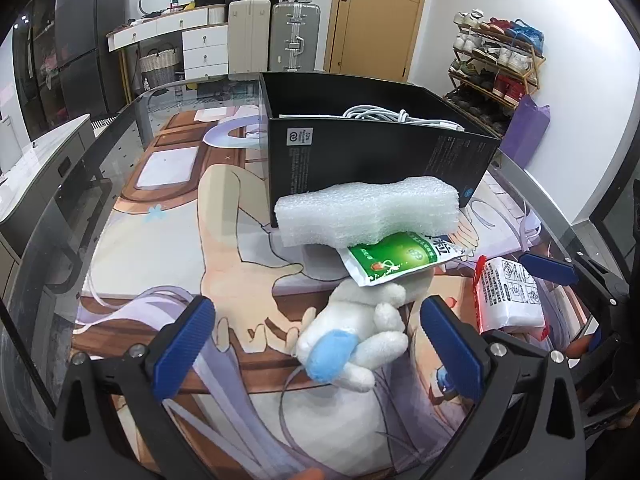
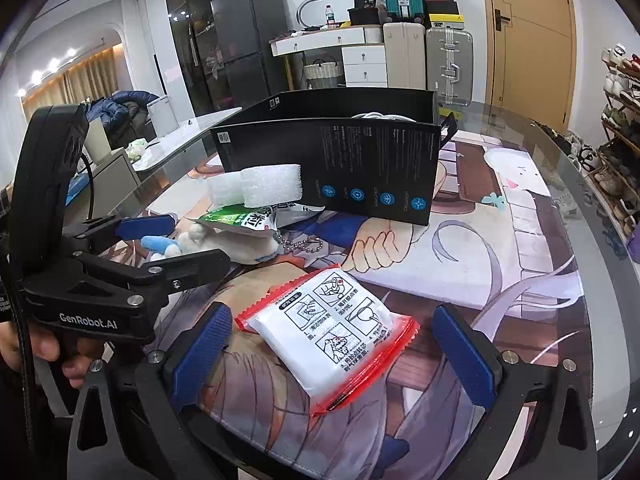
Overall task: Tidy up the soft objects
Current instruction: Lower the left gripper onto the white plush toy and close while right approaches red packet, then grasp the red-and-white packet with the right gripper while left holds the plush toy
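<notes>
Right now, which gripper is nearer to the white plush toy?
Left. The left gripper is open with the white plush toy lying between its fingers. The right gripper is open around the red-edged white packet, to the toy's right.

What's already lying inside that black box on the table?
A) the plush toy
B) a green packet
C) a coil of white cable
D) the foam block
C: a coil of white cable shows over the rim of the black box, while the green packet, plush toy and foam block all lie outside on the table in front of it.
</notes>
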Demonstrator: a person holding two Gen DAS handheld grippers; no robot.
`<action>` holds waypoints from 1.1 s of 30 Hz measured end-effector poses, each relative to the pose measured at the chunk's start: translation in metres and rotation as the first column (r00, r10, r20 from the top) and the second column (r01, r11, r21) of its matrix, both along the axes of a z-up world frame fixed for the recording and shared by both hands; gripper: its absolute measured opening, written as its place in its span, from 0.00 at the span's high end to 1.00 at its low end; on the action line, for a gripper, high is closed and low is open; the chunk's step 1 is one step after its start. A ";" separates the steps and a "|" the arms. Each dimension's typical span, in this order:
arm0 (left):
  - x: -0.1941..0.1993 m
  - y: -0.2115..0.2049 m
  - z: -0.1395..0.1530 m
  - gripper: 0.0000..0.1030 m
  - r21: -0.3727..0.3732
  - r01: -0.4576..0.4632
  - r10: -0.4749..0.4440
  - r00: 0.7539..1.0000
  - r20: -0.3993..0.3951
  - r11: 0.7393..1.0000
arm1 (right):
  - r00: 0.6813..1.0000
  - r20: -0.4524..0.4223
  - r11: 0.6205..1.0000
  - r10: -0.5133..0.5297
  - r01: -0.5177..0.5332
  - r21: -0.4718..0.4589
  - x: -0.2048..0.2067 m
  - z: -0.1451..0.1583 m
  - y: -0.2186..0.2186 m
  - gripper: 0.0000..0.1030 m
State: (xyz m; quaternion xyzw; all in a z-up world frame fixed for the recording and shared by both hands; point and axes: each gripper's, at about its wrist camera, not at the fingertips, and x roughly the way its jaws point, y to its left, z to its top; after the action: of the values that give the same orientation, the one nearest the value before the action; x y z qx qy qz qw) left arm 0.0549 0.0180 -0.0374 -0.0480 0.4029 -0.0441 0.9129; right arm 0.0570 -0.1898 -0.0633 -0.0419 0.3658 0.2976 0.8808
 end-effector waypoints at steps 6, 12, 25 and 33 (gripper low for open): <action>-0.004 -0.007 0.003 0.34 0.014 0.044 -0.045 0.999 0.024 0.999 | 1.000 0.012 1.000 0.012 -0.012 -0.006 -0.002 0.001 0.004 0.11; -0.011 -0.011 0.007 0.61 -0.013 0.110 -0.109 0.993 0.043 0.994 | 0.999 0.012 0.999 0.032 -0.032 0.006 -0.003 0.001 0.007 0.17; -0.025 -0.004 0.022 0.72 -0.076 0.129 -0.123 0.989 0.078 0.989 | 0.999 0.021 0.999 0.039 -0.039 0.030 -0.004 0.006 0.007 0.28; -0.027 -0.004 0.014 0.71 -0.062 0.137 -0.133 0.989 0.058 0.989 | 0.999 0.025 0.999 0.036 -0.037 0.034 -0.004 0.009 0.004 0.30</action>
State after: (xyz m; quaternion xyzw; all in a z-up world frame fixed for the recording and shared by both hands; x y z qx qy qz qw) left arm 0.0280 0.0140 -0.0238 -0.0493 0.3790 -0.1203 0.9162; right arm 0.0526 -0.1854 -0.0543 -0.0371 0.3492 0.3194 0.8802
